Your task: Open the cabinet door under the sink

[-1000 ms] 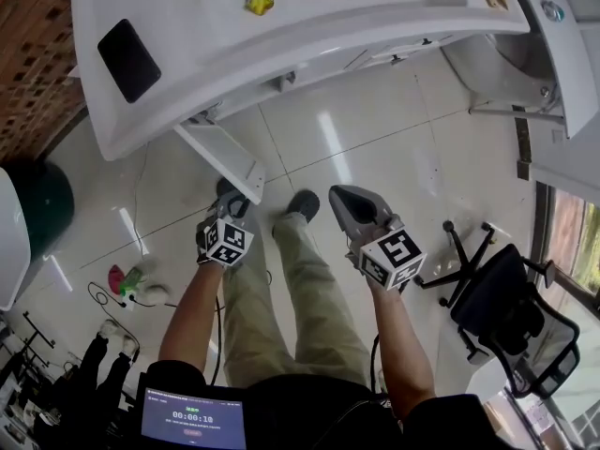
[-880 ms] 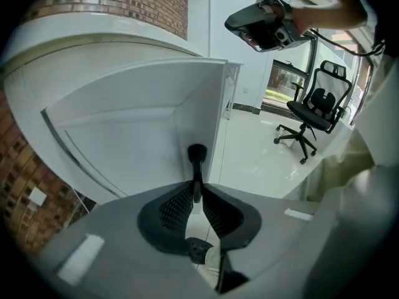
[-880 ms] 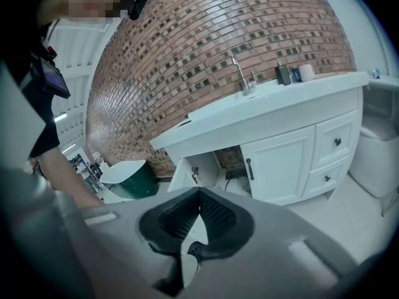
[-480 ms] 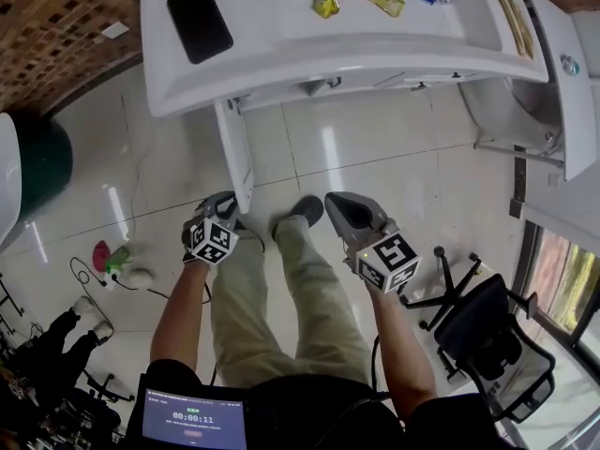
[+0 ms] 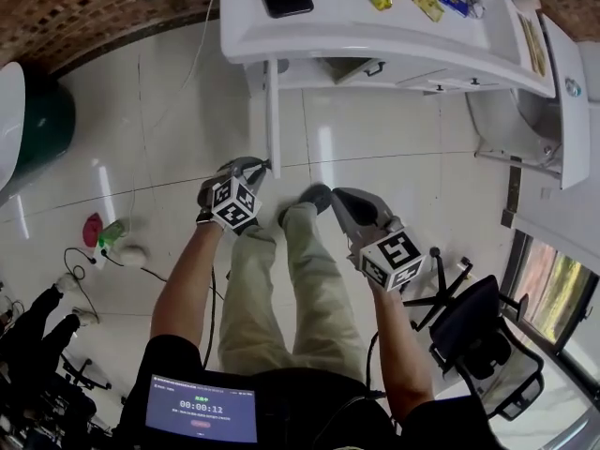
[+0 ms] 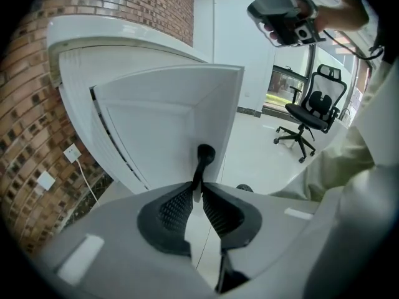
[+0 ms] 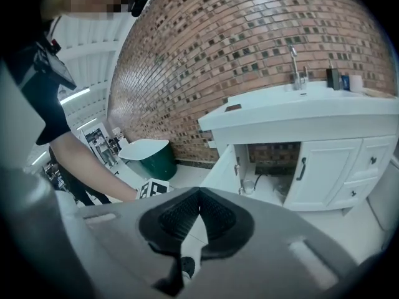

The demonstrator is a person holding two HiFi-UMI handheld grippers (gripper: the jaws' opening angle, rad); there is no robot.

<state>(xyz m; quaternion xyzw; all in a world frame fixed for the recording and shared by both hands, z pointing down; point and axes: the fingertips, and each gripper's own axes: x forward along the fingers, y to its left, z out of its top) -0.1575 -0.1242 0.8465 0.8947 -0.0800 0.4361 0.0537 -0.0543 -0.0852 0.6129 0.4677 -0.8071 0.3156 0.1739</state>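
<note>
Overhead first: looks down on a white sink counter (image 5: 375, 40), with the cabinet door (image 5: 273, 120) beneath swung out edge-on and the left gripper (image 5: 261, 165) at its free edge, probably for leverage far from the hinges. Holds the right gripper (image 5: 336, 195) low over the legs, apparently clear of the door's swing.

Next, along the left gripper: clamps both jaws on the black door handle (image 6: 202, 161), its thin stem pinched between them.

Lastly, along the right gripper: shows jaws pressed together on nothing, facing the open cupboard (image 7: 268, 167) beneath the faucet (image 7: 294, 67).
</note>
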